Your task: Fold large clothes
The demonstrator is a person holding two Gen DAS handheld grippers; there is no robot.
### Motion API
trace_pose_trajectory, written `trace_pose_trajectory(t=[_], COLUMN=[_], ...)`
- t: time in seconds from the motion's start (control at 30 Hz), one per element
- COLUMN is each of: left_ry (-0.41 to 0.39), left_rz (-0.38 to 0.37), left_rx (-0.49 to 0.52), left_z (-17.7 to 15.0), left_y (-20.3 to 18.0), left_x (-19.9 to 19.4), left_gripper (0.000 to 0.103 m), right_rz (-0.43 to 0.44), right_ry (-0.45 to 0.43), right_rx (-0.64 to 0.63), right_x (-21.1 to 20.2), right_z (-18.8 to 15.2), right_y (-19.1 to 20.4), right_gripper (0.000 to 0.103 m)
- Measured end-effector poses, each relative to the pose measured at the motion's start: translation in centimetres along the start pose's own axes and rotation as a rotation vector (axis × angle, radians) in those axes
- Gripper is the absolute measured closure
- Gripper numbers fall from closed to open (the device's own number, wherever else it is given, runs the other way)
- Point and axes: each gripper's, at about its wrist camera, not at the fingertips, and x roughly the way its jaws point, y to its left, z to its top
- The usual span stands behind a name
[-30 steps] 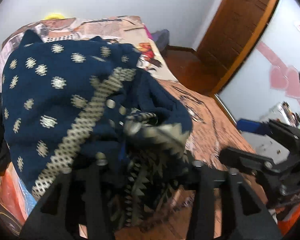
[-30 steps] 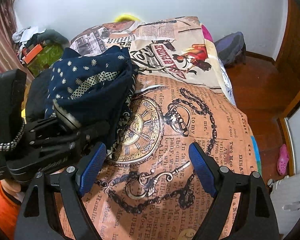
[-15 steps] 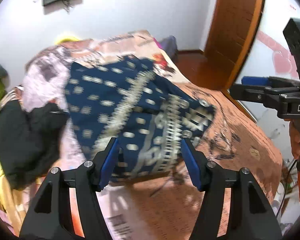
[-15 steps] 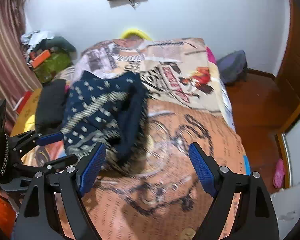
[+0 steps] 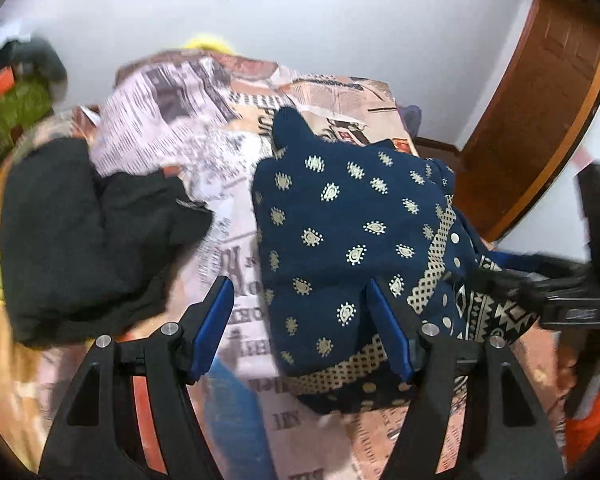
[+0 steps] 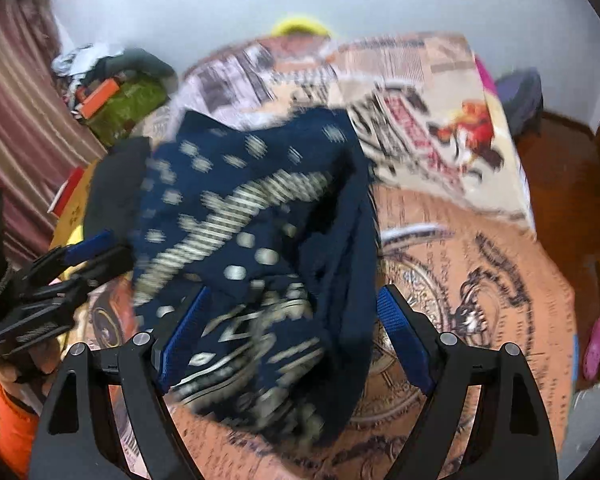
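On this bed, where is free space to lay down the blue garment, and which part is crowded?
Free: the orange clock-print bedspread between the navy patterned garment and the bed's right edge, and the cover toward the far wall. Crowded: the left side, where the black clothing lies beside the garment.

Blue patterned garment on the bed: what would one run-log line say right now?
blue patterned garment: bunched on bed | left gripper: open, jaws just widened, nothing gripped | right gripper: open over garment

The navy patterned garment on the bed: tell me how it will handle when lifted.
The navy patterned fabric garment lies crumpled in soft folds, so it will probably hang floppy and droop from any single pinch. Its layers overlap loosely, so one may slip free. It looks bulky yet likely light, and will drag across the printed bedspread.
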Motion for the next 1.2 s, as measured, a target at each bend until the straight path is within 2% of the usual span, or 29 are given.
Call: trace_pose_trajectory(t=[0.1,0.17,0.23,0.37,0.5,0.6,0.7,0.87,0.97,1.03,1.2], left_ry=[0.014,0.02,0.017,0.03,0.079,0.122,0.143,0.163,0.149,0.142,0.129], left_rz=[-0.08,-0.119,-0.121,-0.167,-0.282,-0.38,-0.434,-0.506,-0.495,-0.486,-0.472], left_rx=[-0.045,-0.068,-0.099,-0.162,-0.276,-0.369,-0.419,-0.468,-0.427,-0.401,-0.383], left_z=[-0.1,-0.1,-0.1,0.2,0.4,0.2,-0.1,-0.5,-0.4,-0.6,-1.3], left_y=[0.5,0.6,0.8,1.4,3.1,4.2,4.8,4.9,4.4,4.1,3.9], left_x=[1.2,1.9,2.6,4.6,6.7,8.1,8.8,9.2,8.6,7.8,6.5], left_gripper=[0.035,0.03,0.015,0.005,0.001,0.001,0.001,0.002,0.009,0.018,0.032], right_rz=[0.025,0.065,0.106,0.151,0.176,0.24,0.299,0.291,0.3,0.309,0.313], right_ry=[0.048,0.078,0.09,0.085,0.081,0.095,0.113,0.109,0.112,0.111,0.126], right_rx=[0.06,0.082,0.096,0.082,0.076,0.103,0.154,0.14,0.134,0.147,0.182], right_x=[1.6,2.3,2.6,2.5,2.9,3.9,4.8,4.6,4.3,3.8,3.4], right_z=[-0.3,-0.7,-0.9,-0.7,-0.3,0.3,0.7,0.6,0.4,0.1,-0.5], right_y=[-2.0,-3.0,-3.8,-4.0,-3.7,-3.9,-4.4,-3.7,-3.5,-3.8,-4.0], right_gripper=[0.021,0.021,0.021,0.021,0.021,0.021,0.021,0.023,0.038,0.053,0.066])
